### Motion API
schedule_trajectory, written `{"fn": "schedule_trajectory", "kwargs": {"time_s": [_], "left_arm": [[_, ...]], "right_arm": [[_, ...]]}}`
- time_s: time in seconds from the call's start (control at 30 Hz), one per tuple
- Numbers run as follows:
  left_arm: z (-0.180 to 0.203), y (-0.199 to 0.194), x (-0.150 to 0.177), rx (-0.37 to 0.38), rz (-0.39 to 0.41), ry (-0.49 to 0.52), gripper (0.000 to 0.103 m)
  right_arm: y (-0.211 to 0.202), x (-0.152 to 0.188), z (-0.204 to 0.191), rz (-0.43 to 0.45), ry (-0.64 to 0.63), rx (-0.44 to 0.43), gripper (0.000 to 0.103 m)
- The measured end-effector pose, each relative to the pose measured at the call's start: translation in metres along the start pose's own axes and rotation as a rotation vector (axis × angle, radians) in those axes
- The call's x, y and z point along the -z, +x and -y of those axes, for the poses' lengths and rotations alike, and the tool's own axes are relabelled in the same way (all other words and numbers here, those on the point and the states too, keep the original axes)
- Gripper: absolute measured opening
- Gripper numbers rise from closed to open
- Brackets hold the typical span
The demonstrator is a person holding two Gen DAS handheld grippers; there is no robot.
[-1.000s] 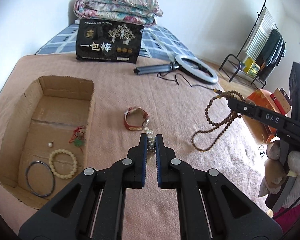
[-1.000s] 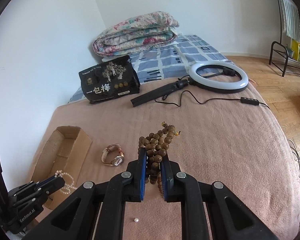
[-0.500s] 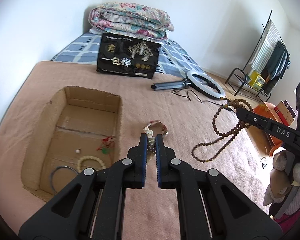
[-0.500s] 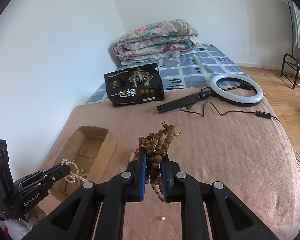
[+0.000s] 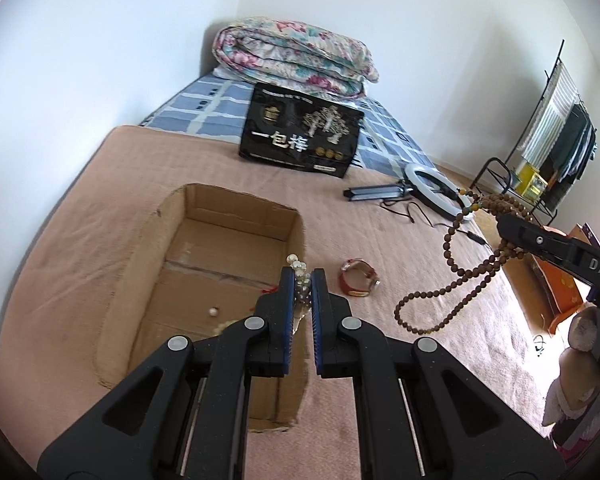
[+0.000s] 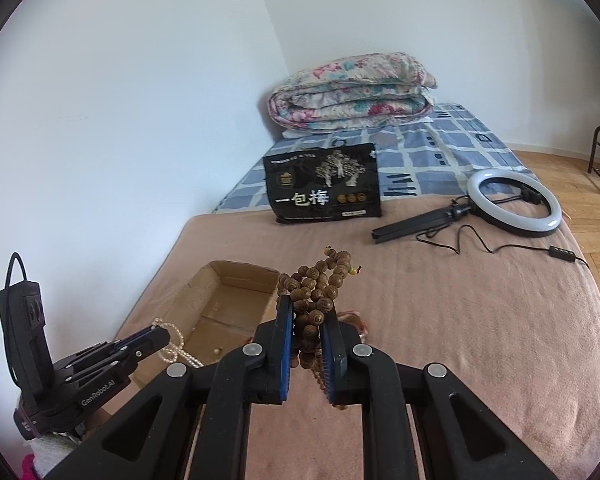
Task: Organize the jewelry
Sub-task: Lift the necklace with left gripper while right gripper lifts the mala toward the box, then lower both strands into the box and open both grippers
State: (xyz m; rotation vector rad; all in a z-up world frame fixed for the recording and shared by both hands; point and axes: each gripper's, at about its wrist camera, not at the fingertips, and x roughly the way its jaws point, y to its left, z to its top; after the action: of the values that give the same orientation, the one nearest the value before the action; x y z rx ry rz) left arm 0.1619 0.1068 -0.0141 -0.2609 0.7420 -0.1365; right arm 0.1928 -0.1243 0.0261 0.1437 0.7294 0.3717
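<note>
Pink blanket (image 5: 380, 240), floral quilt (image 5: 296, 56), brown beads (image 5: 460, 264).

Hidden and cut-off items

The left gripper (image 5: 301, 276) covers the lower run of the pearl strand (image 5: 300, 280) and most of the box (image 5: 152, 240) floor; a pale bracelet (image 5: 224, 326) shows only as a sliver beside it. In the right wrist view, the right gripper (image 6: 306, 312) hides most of the watch (image 6: 356, 318) and the hanging loops of the wooden beads (image 6: 316, 280). The clothes rack (image 5: 556, 152) is cut by the frame edge.
</note>
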Motion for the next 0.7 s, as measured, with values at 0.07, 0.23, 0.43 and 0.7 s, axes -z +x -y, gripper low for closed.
{"fn": "schedule_trajectory", "kwargs": {"time_s": [0.07, 0.23, 0.43, 0.7], "left_arm": [[-0.007, -0.002, 0.0, -0.009, 0.005, -0.007, 0.006], [-0.026, -0.006, 0.0, -0.031, 0.011, -0.027, 0.006], [-0.043, -0.008, 0.0, -0.056, 0.012, -0.046, 0.006], [-0.055, -0.009, 0.001, -0.067, 0.006, -0.061, 0.006]], "right_arm": [[0.002, 0.0, -0.009, -0.001, -0.009, -0.012, 0.011], [0.01, -0.002, -0.027, -0.005, -0.026, -0.032, 0.011], [0.02, -0.004, -0.043, -0.01, -0.039, -0.057, 0.011], [0.036, -0.009, -0.069, -0.029, -0.081, -0.081, 0.011]]}}
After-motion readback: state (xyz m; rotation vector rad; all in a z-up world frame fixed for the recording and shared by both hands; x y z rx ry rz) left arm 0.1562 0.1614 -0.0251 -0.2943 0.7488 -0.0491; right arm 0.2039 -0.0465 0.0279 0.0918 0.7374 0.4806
